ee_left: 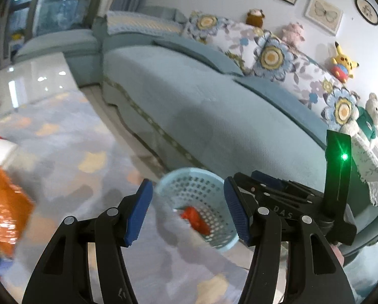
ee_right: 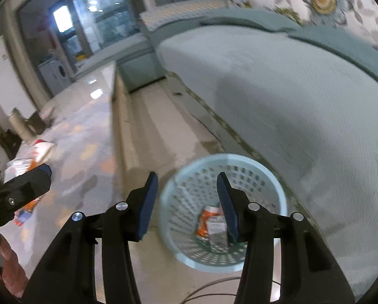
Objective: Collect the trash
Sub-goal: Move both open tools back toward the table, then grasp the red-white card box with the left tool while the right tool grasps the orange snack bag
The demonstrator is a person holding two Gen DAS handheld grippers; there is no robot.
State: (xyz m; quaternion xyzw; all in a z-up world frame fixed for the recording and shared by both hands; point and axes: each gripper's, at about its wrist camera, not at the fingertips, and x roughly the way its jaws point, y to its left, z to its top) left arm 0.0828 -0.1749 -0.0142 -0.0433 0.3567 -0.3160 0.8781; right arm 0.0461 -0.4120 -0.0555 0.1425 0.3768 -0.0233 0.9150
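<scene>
While both views are motion-blurred, the orange packet (ee_left: 5,205) at the rug's (ee_left: 87,152) left edge is cut off by the frame, print unreadable. Left gripper (ee_left: 187,211) released, nothing between the fingers. Basket (ee_left: 214,238) stands at the rug's right edge, beside the sofa (ee_left: 201,96); inside is a crumpled orange-red wrapper (ee_left: 195,219), label illegible. Right gripper (ee_right: 187,202) also released, empty, above the basket.
</scene>
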